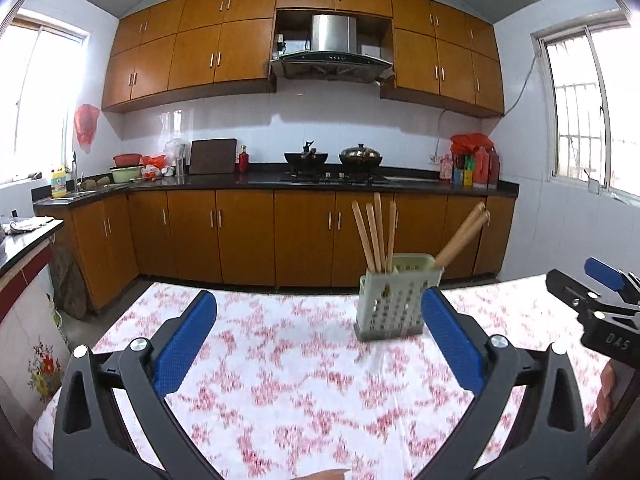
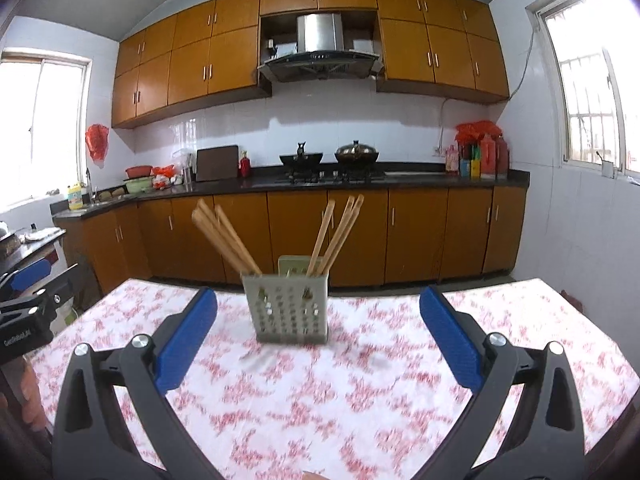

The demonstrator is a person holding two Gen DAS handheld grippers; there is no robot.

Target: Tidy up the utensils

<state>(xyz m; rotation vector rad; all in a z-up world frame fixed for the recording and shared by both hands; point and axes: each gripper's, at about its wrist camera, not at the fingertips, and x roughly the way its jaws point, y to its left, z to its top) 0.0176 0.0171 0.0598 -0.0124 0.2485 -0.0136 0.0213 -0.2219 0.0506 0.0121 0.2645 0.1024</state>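
Wooden chopsticks [image 2: 224,236] fill a perforated plastic holder [image 2: 290,308] between the right gripper [image 2: 318,316]'s wide-spread jaws; the left gripper [image 1: 318,316], equally wide, sees it off-centre.

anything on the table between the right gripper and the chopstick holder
Nothing visible. Between the open right gripper and the chopstick holder lies only bare flowered tablecloth. The chopsticks already stand inside the holder, and the left gripper is off to the side.

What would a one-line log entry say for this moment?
left gripper: open, empty | right gripper: open, empty | chopsticks: standing in utensil holder | floral tablecloth: otherwise bare
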